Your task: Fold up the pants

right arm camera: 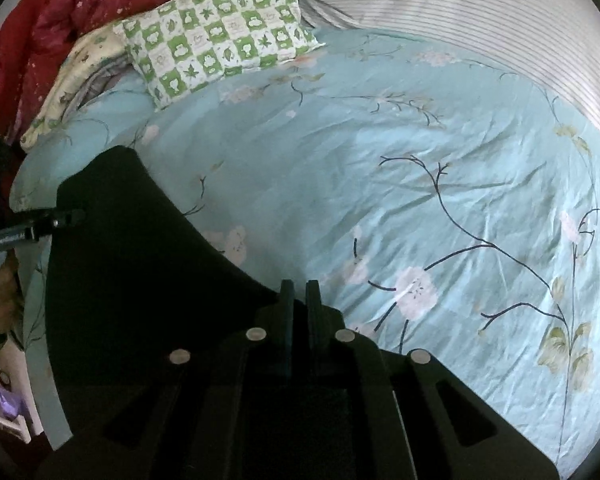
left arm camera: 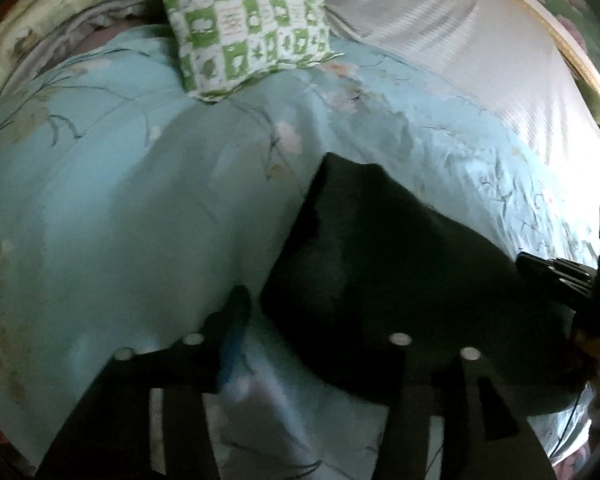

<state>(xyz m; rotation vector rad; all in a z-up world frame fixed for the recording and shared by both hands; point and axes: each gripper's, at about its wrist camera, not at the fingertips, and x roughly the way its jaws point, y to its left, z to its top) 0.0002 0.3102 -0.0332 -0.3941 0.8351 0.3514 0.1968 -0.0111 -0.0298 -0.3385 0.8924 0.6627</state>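
The black pants lie as a folded dark slab on the light blue floral quilt. In the left wrist view my left gripper is open, its left finger on the quilt just left of the pants and its right finger hidden against the dark cloth. My right gripper reaches in from the right edge at the pants' right side. In the right wrist view the pants fill the lower left and my right gripper is shut on their edge. The left gripper shows at the pants' far left.
A green and white checked pillow lies at the head of the bed, also in the right wrist view. A grey striped sheet covers the right side. A red blanket is bunched at the back left. The quilt stretches right.
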